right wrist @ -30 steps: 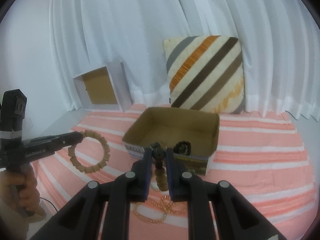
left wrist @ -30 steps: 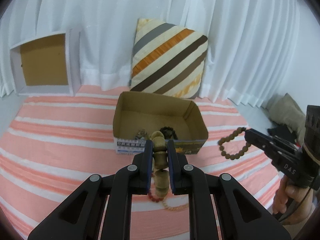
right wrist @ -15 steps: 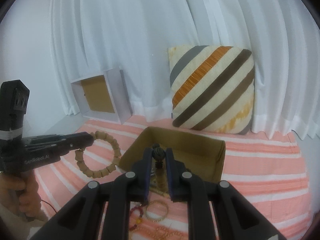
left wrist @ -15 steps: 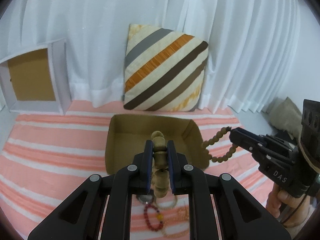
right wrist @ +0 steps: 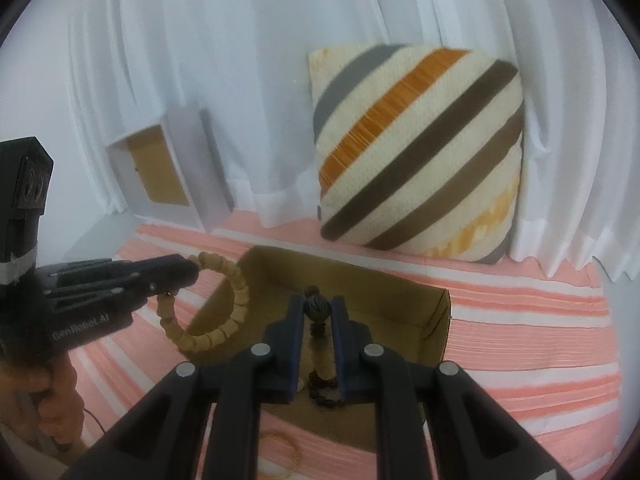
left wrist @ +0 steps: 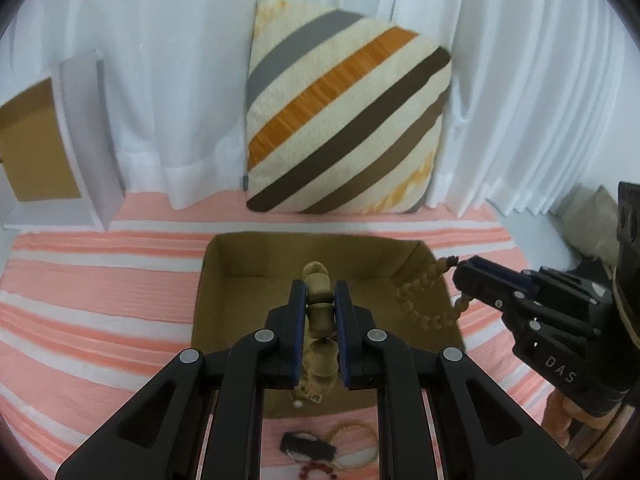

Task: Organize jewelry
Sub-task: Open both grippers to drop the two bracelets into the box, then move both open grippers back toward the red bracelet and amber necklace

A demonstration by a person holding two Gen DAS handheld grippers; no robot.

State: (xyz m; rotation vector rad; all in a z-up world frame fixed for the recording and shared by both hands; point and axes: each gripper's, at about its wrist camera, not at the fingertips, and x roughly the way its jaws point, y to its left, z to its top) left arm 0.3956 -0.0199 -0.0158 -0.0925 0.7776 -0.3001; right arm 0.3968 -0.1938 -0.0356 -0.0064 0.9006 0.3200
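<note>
Left gripper (left wrist: 318,300) clamped on a chunky wooden bracelet (left wrist: 318,312), jaws pressed against its thick tan beads, the loop dangling below and held above the open cardboard box (left wrist: 224,256). Seen from the right wrist, that same bracelet hangs as a full ring from the left gripper tip, over the box's near left corner.

Right gripper (right wrist: 317,306) closed on a small-bead bracelet (right wrist: 320,356) — gripped at a dark carved bead, with a pale beaded strand and a dark tassel trailing down between the jaws. From the left wrist, its strand of small round beads droops against the box's right wall.

Box resting on a pink-and-white striped cloth (left wrist: 100,312), bare brown inside as far as visible. In front of the box, on the cloth: a thin gold bangle (left wrist: 356,440), a dark item (left wrist: 306,446) too blurred to identify, a bit of red beadwork at the frame's bottom edge.

Behind, a diagonally striped cushion (left wrist: 340,120) leaning against white curtains (left wrist: 160,80); to the left, a white-framed brown panel (left wrist: 36,144) propped against the same curtains.
</note>
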